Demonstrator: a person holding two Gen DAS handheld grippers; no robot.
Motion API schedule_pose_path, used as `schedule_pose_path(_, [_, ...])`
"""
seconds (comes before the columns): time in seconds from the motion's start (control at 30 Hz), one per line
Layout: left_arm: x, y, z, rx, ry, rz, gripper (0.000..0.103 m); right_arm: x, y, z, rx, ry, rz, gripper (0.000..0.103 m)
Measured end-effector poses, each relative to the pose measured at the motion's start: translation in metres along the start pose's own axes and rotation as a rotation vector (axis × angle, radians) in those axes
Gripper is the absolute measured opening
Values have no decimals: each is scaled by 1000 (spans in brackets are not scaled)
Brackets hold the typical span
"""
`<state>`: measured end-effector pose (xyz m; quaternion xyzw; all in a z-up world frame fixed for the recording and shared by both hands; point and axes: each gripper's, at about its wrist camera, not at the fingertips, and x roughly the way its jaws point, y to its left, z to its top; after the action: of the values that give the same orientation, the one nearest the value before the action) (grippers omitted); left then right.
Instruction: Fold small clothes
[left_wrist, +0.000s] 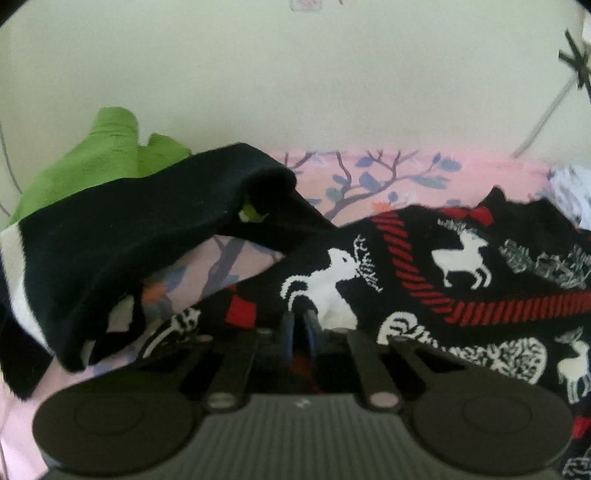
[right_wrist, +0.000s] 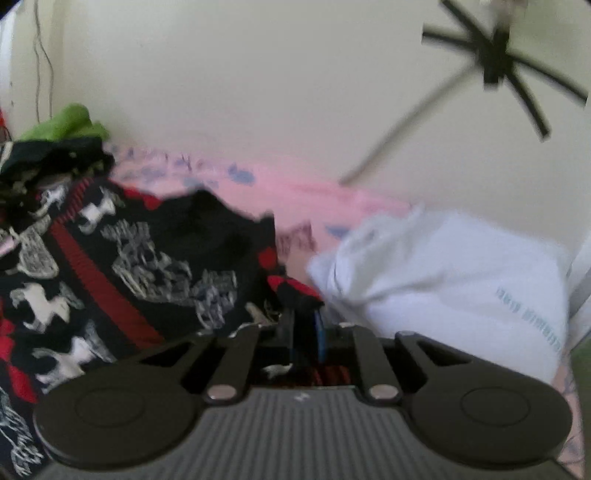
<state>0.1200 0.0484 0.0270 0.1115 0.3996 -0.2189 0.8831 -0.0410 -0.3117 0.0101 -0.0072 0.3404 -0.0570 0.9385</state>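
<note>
A black knitted sweater (left_wrist: 461, 266) with white reindeer and red stripes lies spread on a pink sheet. In the left wrist view my left gripper (left_wrist: 299, 321) has its fingers pressed close together on the sweater's near edge, by a white reindeer. The right wrist view is blurred. It shows the same sweater (right_wrist: 147, 258) to the left, with my right gripper (right_wrist: 303, 317) shut on a red and black corner of it. One sleeve or flap rises in a dark fold at the sweater's far side.
A black garment with a white band (left_wrist: 129, 229) lies draped at the left, over a green garment (left_wrist: 103, 155). The pink sheet (left_wrist: 388, 177) has a tree print and meets a pale wall. A white cloth bundle (right_wrist: 443, 277) lies right of the sweater. A black spoked stand (right_wrist: 495, 62) shows against the wall.
</note>
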Motion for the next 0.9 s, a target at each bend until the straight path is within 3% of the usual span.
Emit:
schedule_pose_path(0.17, [-27,24,-1,-85,-48,-31,6,-22,-14,24,29,-117,-82,5])
schedule_pose_path(0.37, [-91,37,0,-107,-203,8,6,-40,-1,57,22,-263,-80,4])
schedule_pose_path(0.63, [-124,73,54,-237,-275,-17,5,-33,13,120,15,-384,-55,2])
schedule_pose_path(0.77, [-133,69,55,-248,-372,-33,6,-42,16,121,39,-470,-87,1])
schedule_pose_path(0.83, [-114,58,47,-208,-340,37,6,-31,15,108,52,-455,-119,1])
schedule_pose_path(0.9, [-76,47,39,-163,-227,128,6,3,10,92,90,-329,-118,2])
